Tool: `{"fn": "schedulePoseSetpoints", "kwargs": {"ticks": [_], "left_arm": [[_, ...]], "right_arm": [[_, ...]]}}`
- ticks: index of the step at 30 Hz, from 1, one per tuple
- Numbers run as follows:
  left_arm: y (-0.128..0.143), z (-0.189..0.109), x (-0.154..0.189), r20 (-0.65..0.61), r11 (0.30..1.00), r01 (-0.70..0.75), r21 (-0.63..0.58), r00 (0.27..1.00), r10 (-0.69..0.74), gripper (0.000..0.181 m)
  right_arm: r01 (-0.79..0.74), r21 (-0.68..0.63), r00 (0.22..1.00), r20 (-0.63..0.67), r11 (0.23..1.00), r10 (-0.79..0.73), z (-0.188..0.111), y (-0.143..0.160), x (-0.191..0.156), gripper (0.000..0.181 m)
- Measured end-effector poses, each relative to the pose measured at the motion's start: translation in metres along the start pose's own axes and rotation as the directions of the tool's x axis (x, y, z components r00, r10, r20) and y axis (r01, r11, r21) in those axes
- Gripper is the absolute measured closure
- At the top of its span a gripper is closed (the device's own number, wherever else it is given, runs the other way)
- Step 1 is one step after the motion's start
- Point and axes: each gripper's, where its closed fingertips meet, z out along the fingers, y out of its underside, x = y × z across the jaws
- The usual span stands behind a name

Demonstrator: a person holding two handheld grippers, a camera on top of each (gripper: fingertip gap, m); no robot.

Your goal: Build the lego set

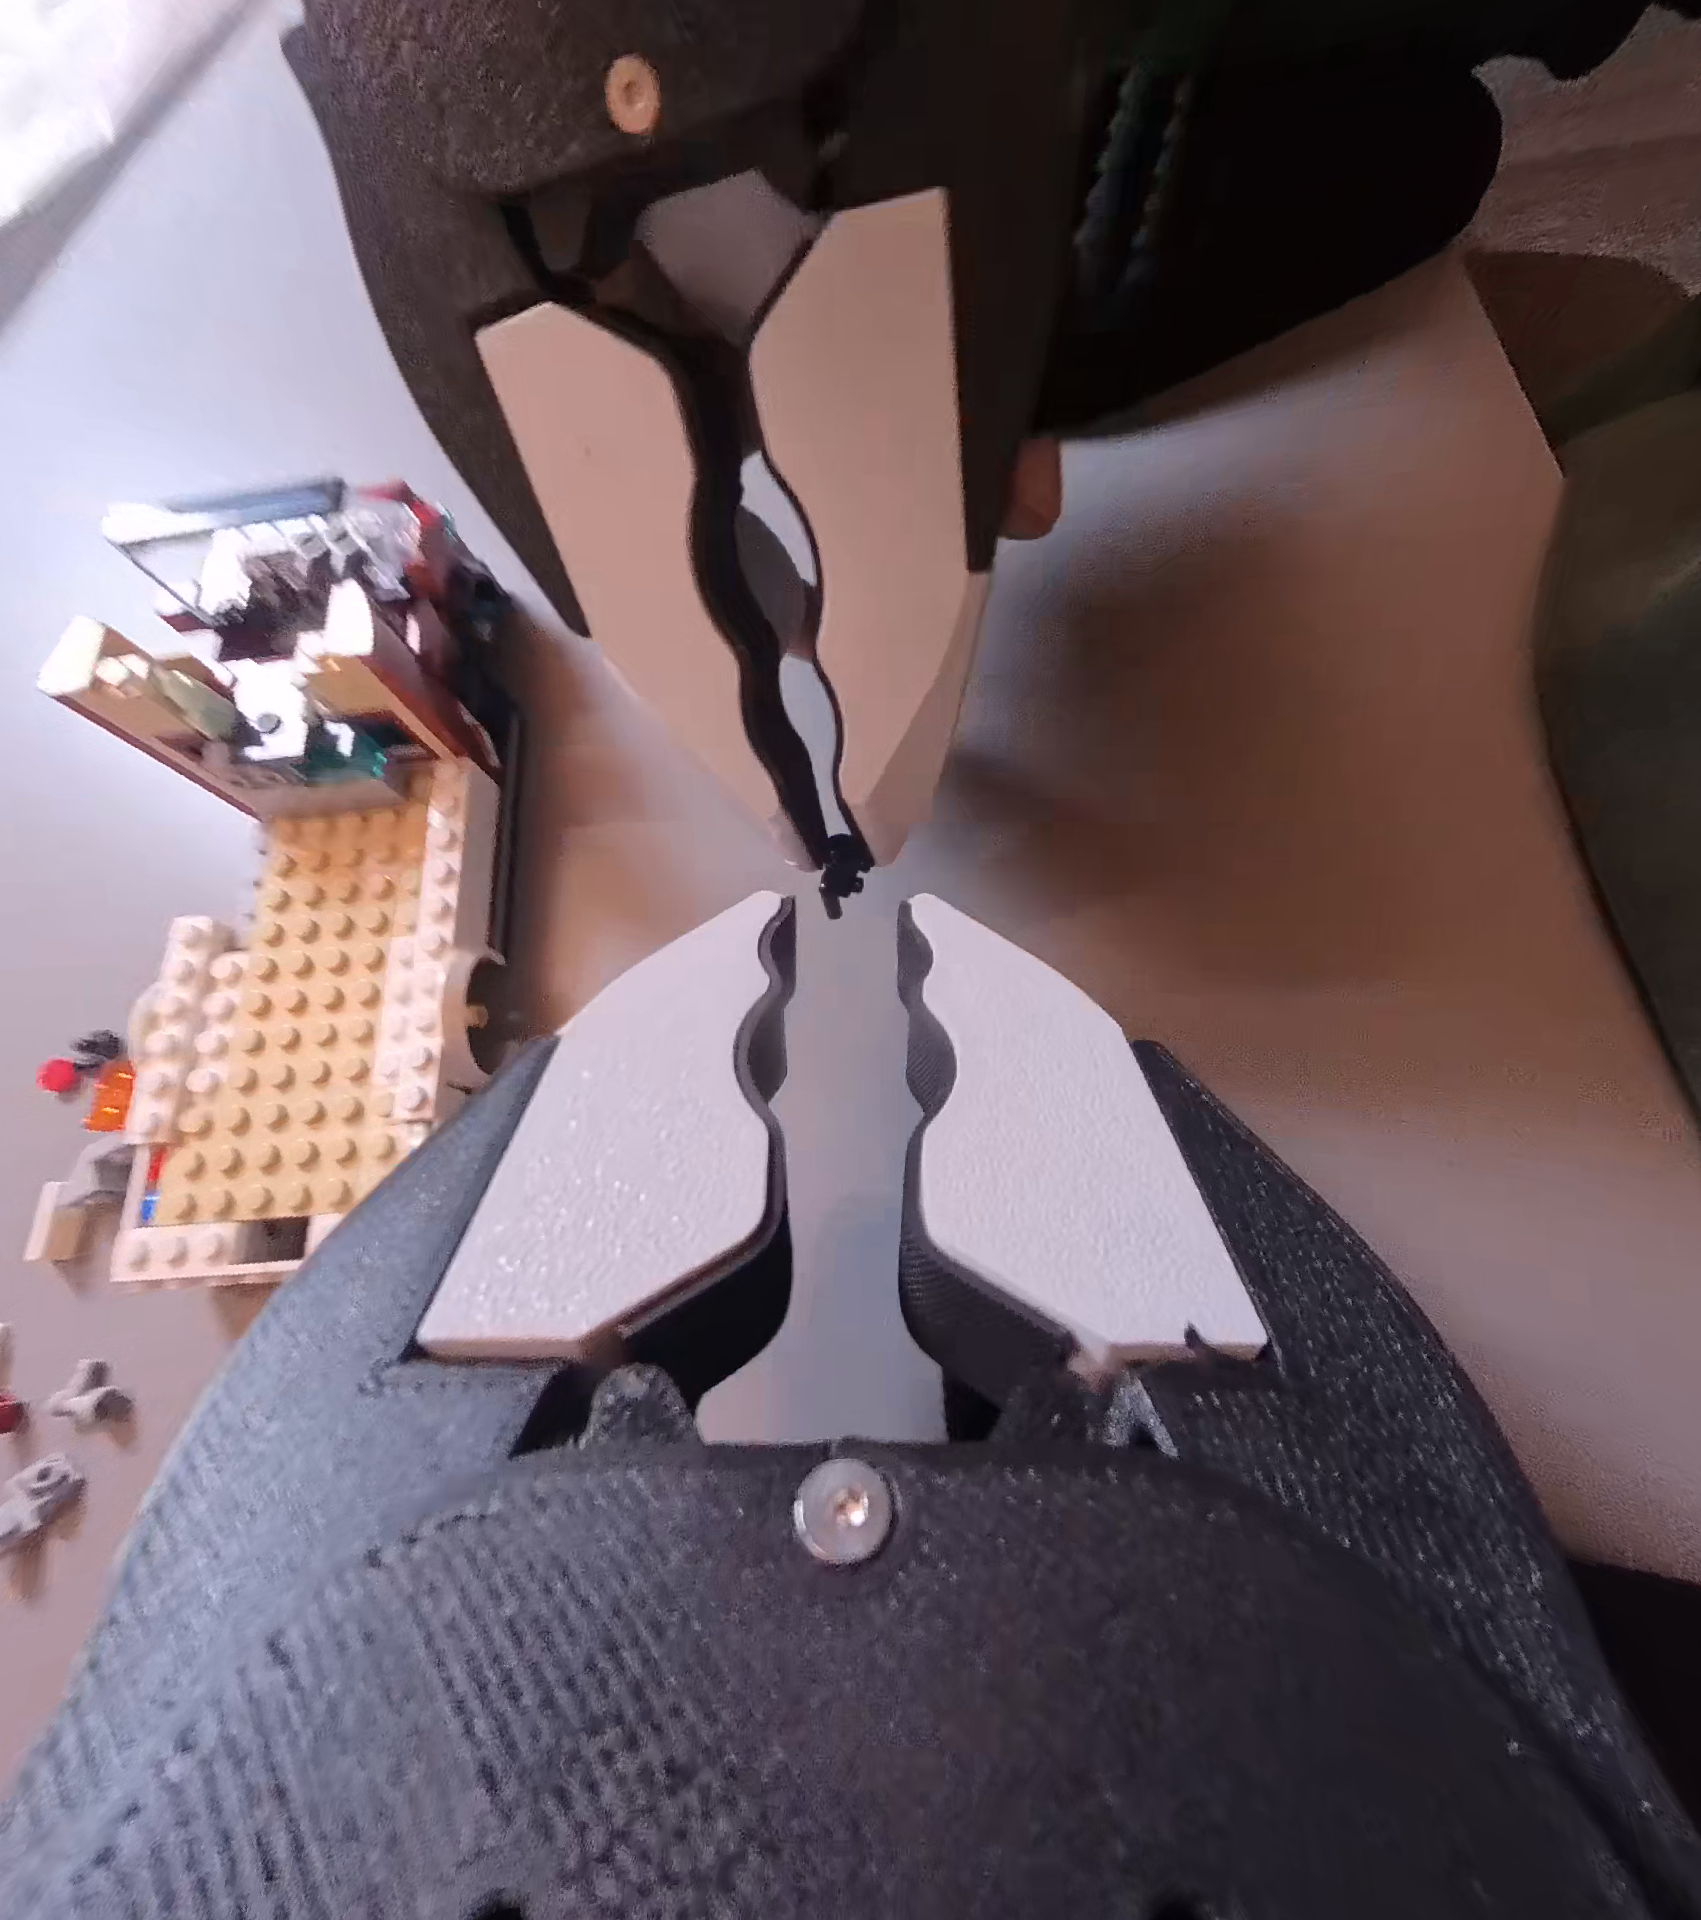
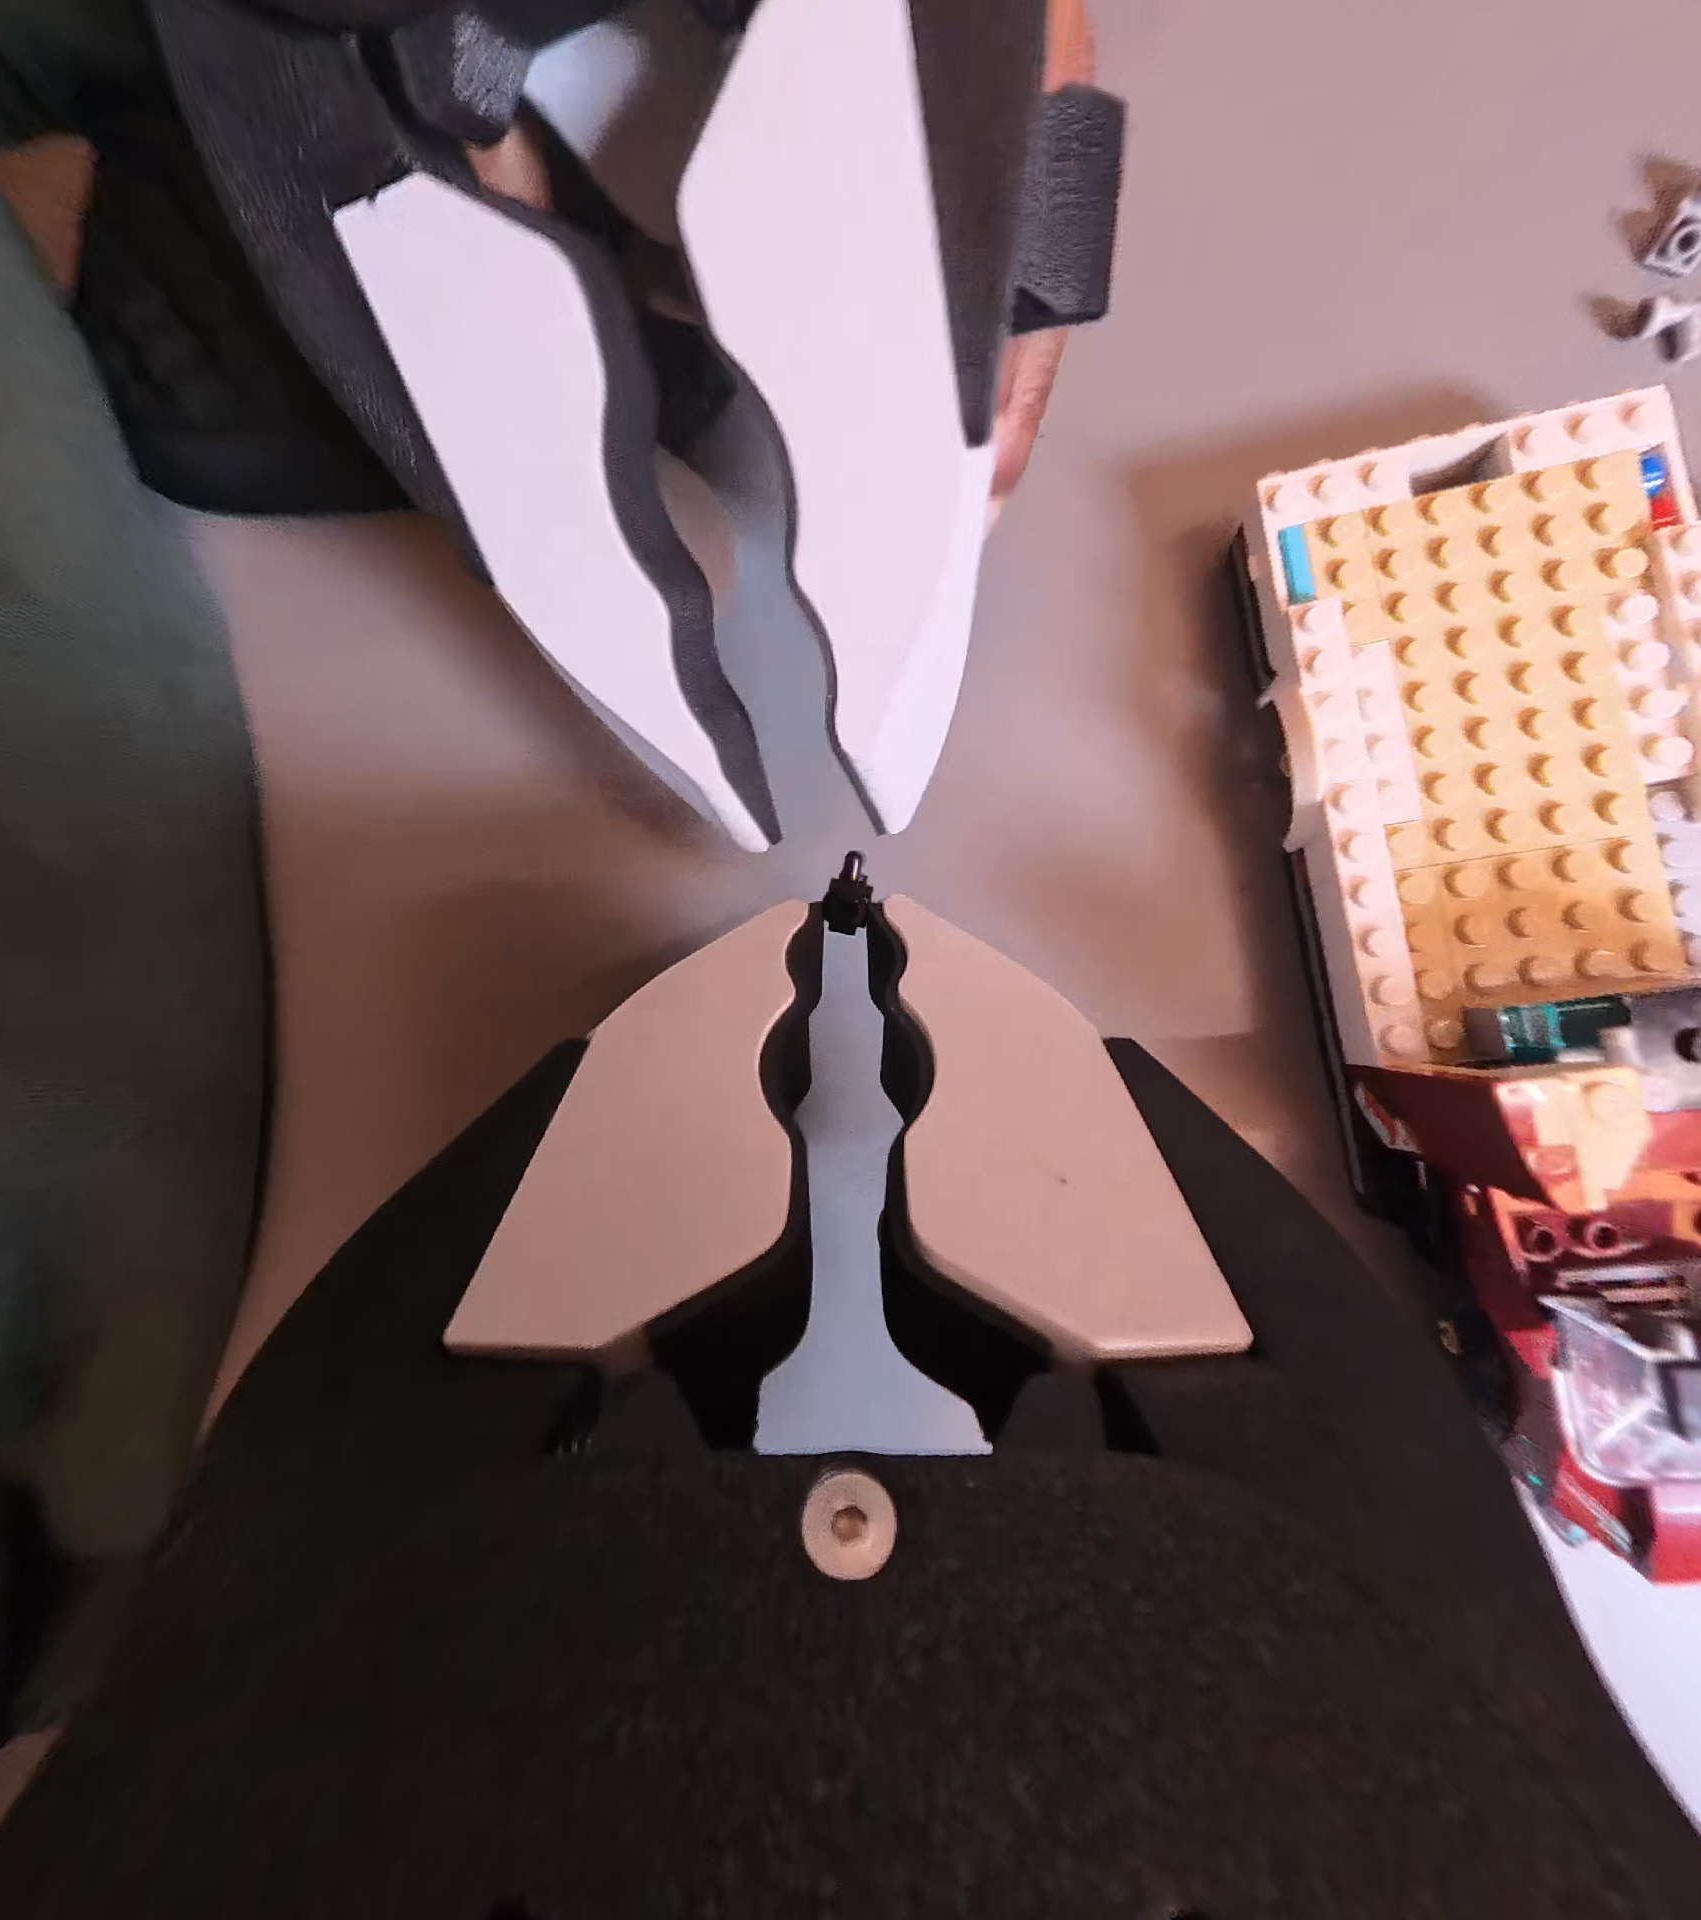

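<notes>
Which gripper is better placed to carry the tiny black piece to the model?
Right. The right gripper already pinches the black piece at its tips; the left gripper is open, facing it, holding nothing.

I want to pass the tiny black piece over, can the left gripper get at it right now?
Probably yes. The left gripper is open, its tips facing the small black piece pinched in the right gripper, with only a small bare gap between them and nothing in the way.
</notes>
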Motion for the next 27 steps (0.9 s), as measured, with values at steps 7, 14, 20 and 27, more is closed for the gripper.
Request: {"fn": "schedulePoseSetpoints", "kwargs": {"ticks": [7, 14, 20, 27], "left_arm": [[-0.034, -0.017, 0.000, 0.195, 0.967, -0.242, 0.079, 0.955, 0.223, 0.156], [-0.054, -0.033, 0.004, 0.328, 0.906, -0.418, 0.063, 0.867, 0.376, 0.165], [-0.057, -0.035, 0.008, 0.361, 0.870, -0.492, 0.014, 0.814, 0.455, 0.172], [-0.060, -0.041, 0.010, 0.358, 0.879, -0.473, 0.059, 0.832, 0.424, 0.172]], "right_arm": [[-0.114, 0.079, 0.962, 0.257, 0.990, 0.091, -0.031, -0.028, -0.017, 0.173], [-0.213, 0.033, 0.878, 0.446, 0.977, 0.177, -0.046, -0.041, -0.032, 0.174], [-0.280, 0.007, 0.824, 0.516, 0.960, 0.236, -0.050, -0.044, -0.038, 0.174], [-0.336, 0.053, 0.772, 0.588, 0.940, 0.242, -0.055, -0.050, -0.045, 0.166]]}}
